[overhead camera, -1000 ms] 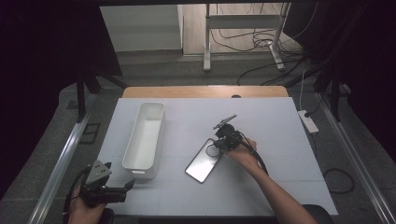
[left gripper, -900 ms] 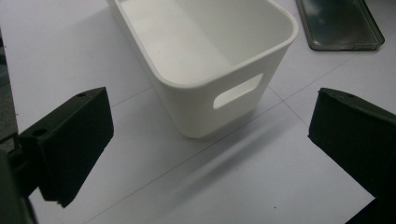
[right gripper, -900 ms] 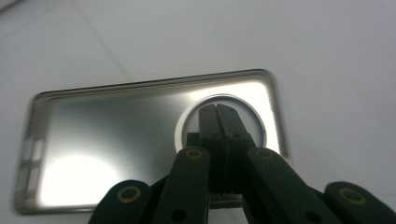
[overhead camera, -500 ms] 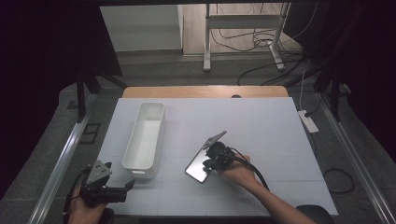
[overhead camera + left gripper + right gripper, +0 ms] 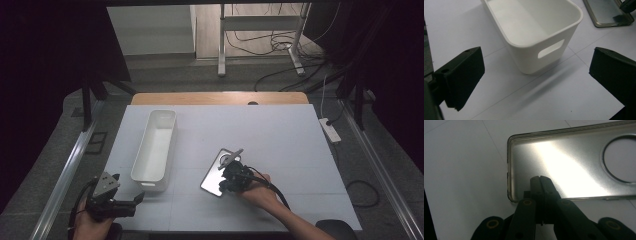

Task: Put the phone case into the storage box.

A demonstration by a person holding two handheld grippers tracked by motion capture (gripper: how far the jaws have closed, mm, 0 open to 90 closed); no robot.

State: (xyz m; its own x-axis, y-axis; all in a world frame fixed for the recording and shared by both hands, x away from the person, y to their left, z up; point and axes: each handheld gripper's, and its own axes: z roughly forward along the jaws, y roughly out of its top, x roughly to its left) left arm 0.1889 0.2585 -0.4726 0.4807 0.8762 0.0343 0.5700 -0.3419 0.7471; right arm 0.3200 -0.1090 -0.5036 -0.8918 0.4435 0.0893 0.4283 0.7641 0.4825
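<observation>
In my right gripper view, the fingers [image 5: 540,182] are pressed flat together with nothing between them, their tips hanging over the near short end of the phone case [image 5: 571,162]. Whether they rest on its edge or sit just above it I cannot tell. The case lies open side up, a clear shell with a shiny inner face and a round camera cut-out [image 5: 621,161] at 3 o'clock from the tips. That cut-out and the raised rim are detail the high view does not give me.

From the high view I place things instead: the right gripper [image 5: 231,179] sits on the near-right part of the white worktop [image 5: 280,135], and the case [image 5: 218,172] runs away from it toward 11 o'clock, lying flat near the middle of the near half.

My left gripper [image 5: 137,199] is low at 7 o'clock of the worktop, at its near-left corner. In the left gripper view its fingers [image 5: 461,75] stand wide apart and empty, with the end wall of the white bin [image 5: 541,47] between and beyond them, not touching either. That view shows the bin's slot handle [image 5: 550,48] and bare inside, and a corner of the case [image 5: 609,12] at 1 o'clock. From above, the bin [image 5: 155,150] lies lengthwise at 9 o'clock from the case, well apart from it.
</observation>
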